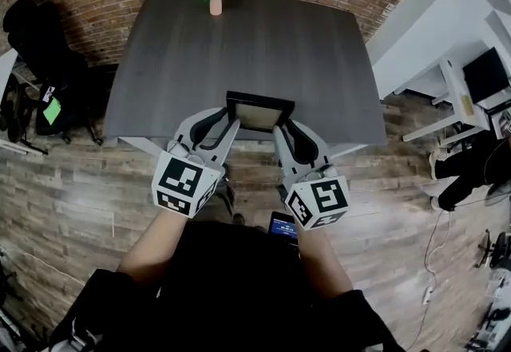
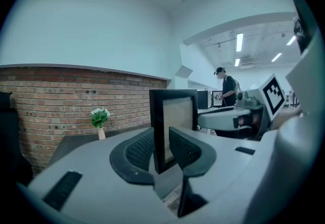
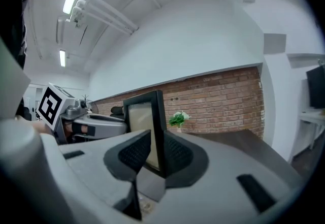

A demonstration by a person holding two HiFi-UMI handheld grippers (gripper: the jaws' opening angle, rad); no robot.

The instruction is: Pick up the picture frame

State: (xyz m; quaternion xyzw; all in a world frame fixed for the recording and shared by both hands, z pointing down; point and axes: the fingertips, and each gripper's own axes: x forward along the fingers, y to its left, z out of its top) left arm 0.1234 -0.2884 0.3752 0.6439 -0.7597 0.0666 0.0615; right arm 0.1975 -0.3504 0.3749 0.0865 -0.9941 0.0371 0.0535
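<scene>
**Grip on both sides of the picture frame (image 1: 259, 112)**

It stands upright over the near edge of the table (image 1: 239, 47). The left gripper (image 1: 226, 125) is clamped narrow on its left border and the right gripper (image 1: 281, 132) on its right, likely to keep it level. Hard to call whether its base clears the top.

In both gripper views the jaws cover the lower edge of the picture frame (image 2: 175, 111), and its pane is too pale to read. In the head view, a lit screen (image 1: 283, 225) is too small to read.
</scene>
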